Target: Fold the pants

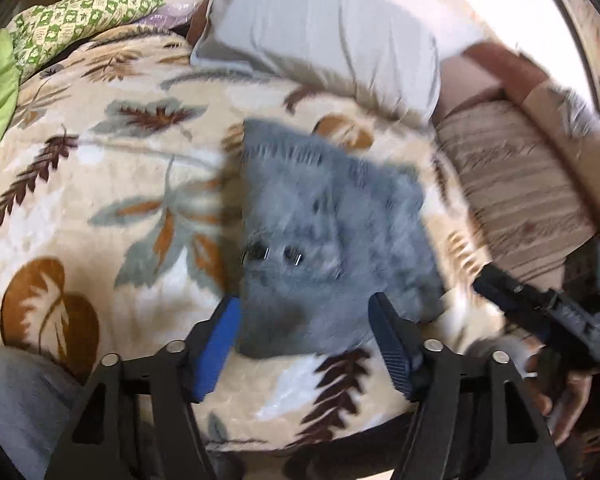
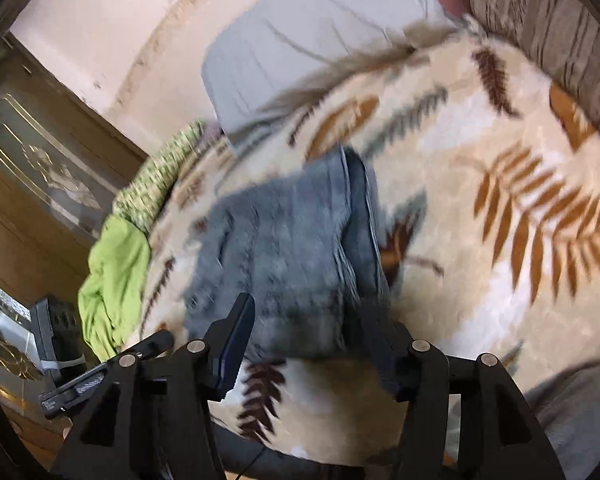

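The grey-blue pants point(image 1: 324, 232) lie folded into a compact bundle on the leaf-patterned blanket point(image 1: 100, 184). My left gripper point(image 1: 306, 328) is open and empty, its fingers either side of the bundle's near edge, above it. In the right wrist view the same pants point(image 2: 292, 248) lie on the blanket point(image 2: 480, 240), blurred by motion. My right gripper point(image 2: 312, 340) is open and empty just at the bundle's near edge. The right gripper also shows at the right edge of the left wrist view point(image 1: 548, 312), held in a hand.
A grey pillow point(image 1: 324, 32) lies at the head of the bed, a striped cushion point(image 1: 516, 184) to its right. Green patterned bedding point(image 1: 80, 16) and a green cloth point(image 2: 112, 276) lie at the left. A wooden cabinet point(image 2: 40, 184) stands beside the bed.
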`<action>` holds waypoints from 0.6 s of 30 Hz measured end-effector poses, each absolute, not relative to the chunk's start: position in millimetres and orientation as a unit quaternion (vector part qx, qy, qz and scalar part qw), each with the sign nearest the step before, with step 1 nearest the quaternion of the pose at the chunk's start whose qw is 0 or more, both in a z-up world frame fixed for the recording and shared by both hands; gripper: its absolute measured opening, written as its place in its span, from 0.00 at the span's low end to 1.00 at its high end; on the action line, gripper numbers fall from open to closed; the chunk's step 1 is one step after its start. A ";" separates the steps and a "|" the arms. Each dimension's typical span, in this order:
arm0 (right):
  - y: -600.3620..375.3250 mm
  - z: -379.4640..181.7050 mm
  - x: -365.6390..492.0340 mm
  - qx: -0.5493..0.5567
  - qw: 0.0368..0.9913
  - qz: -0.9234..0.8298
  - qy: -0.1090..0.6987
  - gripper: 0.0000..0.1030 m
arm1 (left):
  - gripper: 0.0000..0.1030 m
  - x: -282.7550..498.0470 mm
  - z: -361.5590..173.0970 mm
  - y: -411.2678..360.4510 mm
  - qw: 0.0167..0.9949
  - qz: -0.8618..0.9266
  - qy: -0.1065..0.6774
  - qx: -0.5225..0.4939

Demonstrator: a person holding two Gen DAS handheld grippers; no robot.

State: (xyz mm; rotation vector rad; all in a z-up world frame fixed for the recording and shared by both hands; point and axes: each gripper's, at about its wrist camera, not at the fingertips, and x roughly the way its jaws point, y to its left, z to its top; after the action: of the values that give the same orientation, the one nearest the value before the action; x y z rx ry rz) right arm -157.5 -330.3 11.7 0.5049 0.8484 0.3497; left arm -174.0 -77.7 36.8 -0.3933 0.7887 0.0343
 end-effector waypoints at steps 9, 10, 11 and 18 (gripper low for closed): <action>-335.7 13.7 -73.5 0.226 0.863 0.169 0.418 0.54 | 0.68 -83.5 30.1 -5.4 0.879 0.037 0.418 -0.226; -335.9 10.0 -62.2 0.228 0.860 0.170 0.423 0.50 | 0.68 -72.7 27.2 2.2 0.879 0.050 0.416 -0.228; -336.6 6.7 -52.9 0.228 0.859 0.168 0.428 0.45 | 0.68 -64.0 28.5 5.0 0.878 0.051 0.414 -0.233; -336.6 -16.2 -12.0 0.231 0.848 0.179 0.441 0.21 | 0.57 -26.8 -4.3 22.4 0.856 0.020 0.424 -0.295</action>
State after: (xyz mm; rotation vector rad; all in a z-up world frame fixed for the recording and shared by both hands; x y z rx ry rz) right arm -12.0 -336.6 -16.2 0.4878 0.9292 0.3782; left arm -26.8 22.4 -4.3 -0.6202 0.8918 0.0415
